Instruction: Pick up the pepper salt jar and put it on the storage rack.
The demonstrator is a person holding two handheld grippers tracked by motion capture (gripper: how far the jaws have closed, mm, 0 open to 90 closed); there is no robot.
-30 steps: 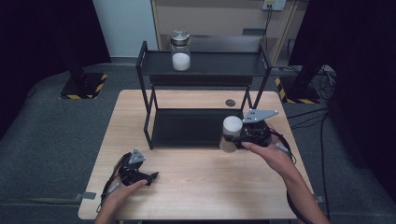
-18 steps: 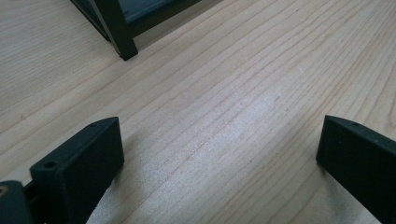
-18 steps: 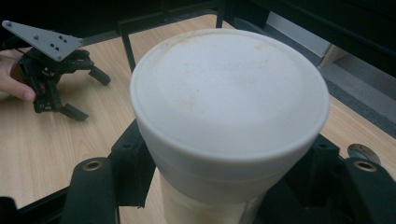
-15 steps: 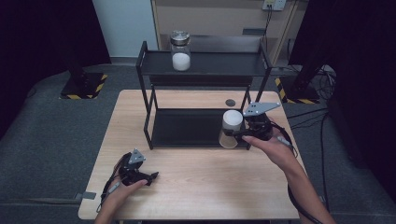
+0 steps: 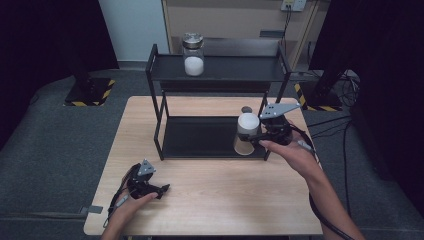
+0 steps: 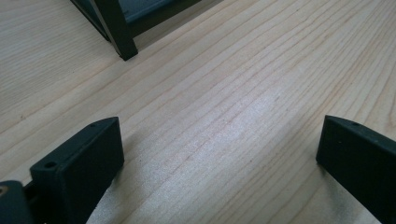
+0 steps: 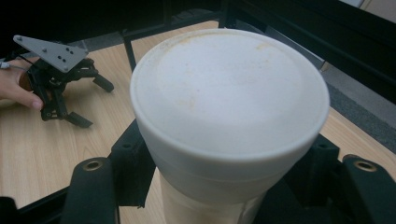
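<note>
Jar moved to rack edge; clamped in right hand-held gripper | left hand-held gripper released

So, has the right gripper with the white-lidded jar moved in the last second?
Yes. The right gripper carried the jar forward, towards the black rack.

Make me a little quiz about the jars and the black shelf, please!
1. True or false: the right gripper holds a white-lidded jar at the black rack's lower shelf.
2. Where does the glass jar with white powder stand? A) top shelf B) table C) floor
3. Fill in: the left gripper's jaws are ____ over the wooden table.

Key: 1 true; 2 A; 3 open.
</note>
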